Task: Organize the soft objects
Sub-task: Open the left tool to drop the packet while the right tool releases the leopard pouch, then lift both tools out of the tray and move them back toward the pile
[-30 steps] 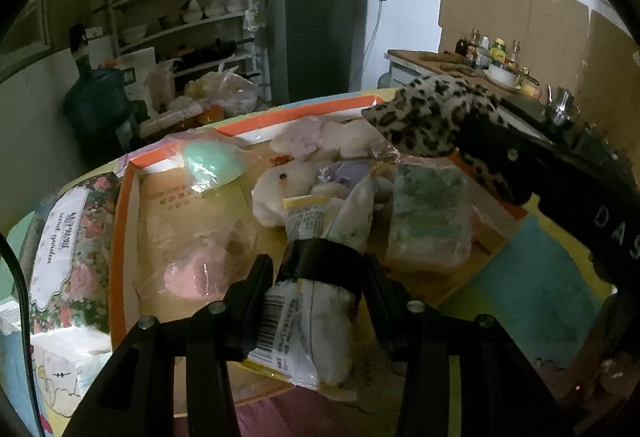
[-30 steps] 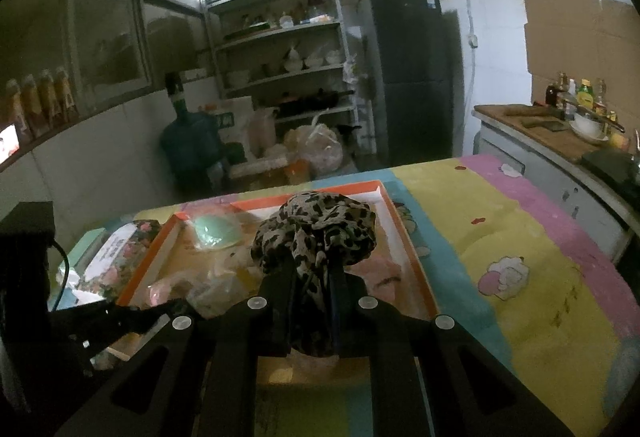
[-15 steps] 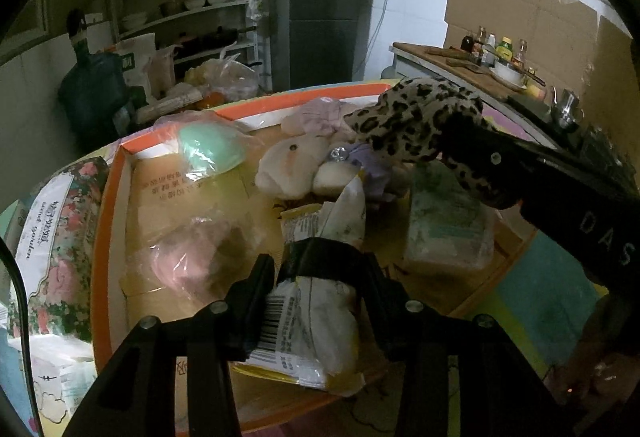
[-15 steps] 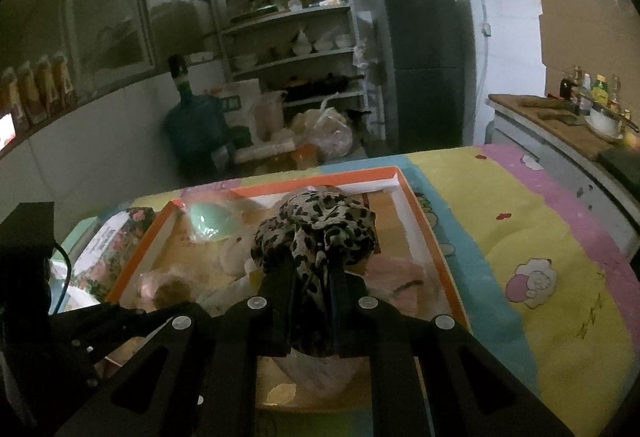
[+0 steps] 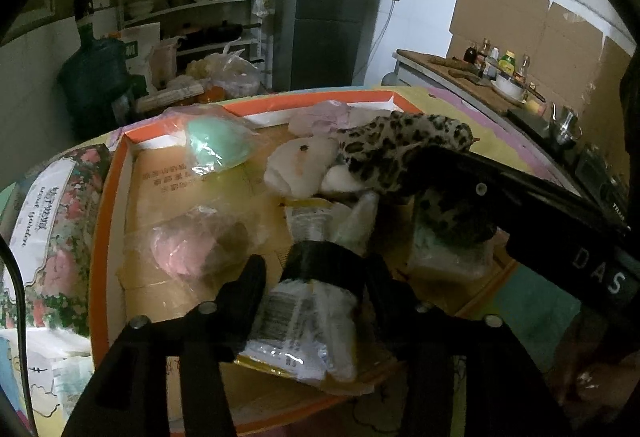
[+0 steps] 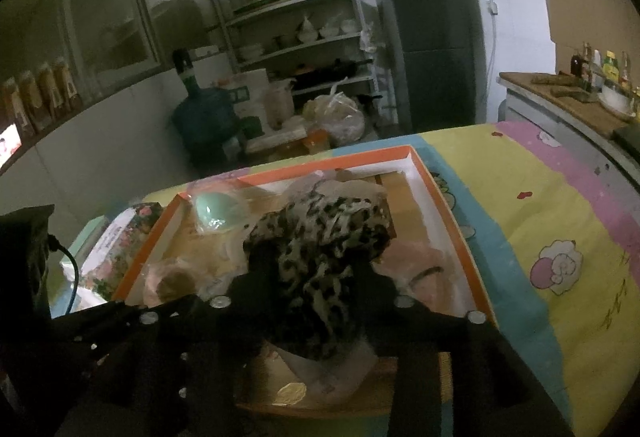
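An orange-rimmed tray [image 5: 108,221] holds several soft items. A plastic-wrapped white packet with a black band [image 5: 312,301] lies over the tray's near edge between the fingers of my left gripper [image 5: 314,277]. The jaws are opening, and a gap shows beside the left finger. A leopard-print cloth [image 6: 316,249] rests on the items in the tray [image 6: 440,197], bunched between the fingers of my right gripper [image 6: 314,277]. Those jaws are also opening and stand apart. In the left wrist view the cloth [image 5: 400,141] drapes over a white plush [image 5: 300,169].
In the tray are a mint-green item in plastic [image 5: 216,149], a pink item in a bag [image 5: 184,249] and a pale packet [image 5: 444,257]. A floral package [image 5: 48,221] lies left of the tray. A cartoon-print cloth [image 6: 540,205] covers the table. Shelves and a fridge stand behind.
The right jaws, shut on the leopard cloth before, have sprung apart, and the cloth has sunk onto the tray's items. The left jaws have widened around the packet.
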{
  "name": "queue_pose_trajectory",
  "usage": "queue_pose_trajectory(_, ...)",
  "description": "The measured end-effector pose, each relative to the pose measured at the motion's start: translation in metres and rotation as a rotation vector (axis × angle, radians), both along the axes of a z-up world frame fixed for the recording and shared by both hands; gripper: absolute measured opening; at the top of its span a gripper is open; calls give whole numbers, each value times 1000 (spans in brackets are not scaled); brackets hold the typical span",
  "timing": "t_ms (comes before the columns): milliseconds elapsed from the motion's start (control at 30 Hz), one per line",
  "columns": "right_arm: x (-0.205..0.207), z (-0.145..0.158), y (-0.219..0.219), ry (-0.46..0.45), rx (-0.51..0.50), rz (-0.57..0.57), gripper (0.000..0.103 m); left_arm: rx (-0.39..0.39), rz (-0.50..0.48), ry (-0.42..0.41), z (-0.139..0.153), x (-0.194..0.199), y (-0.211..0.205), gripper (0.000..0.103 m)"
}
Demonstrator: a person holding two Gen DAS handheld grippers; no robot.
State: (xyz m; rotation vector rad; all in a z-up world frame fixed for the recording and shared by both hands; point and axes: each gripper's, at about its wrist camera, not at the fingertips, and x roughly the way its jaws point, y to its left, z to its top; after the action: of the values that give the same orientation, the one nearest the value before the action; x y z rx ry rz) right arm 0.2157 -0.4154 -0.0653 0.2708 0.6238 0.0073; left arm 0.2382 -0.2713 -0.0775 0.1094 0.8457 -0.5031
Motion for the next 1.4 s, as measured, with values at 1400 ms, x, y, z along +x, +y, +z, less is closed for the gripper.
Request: queue_pose_trajectory(1400,-66,53,38,-100,-1,-28,69,-83,66,-148,57,-59,60,82)
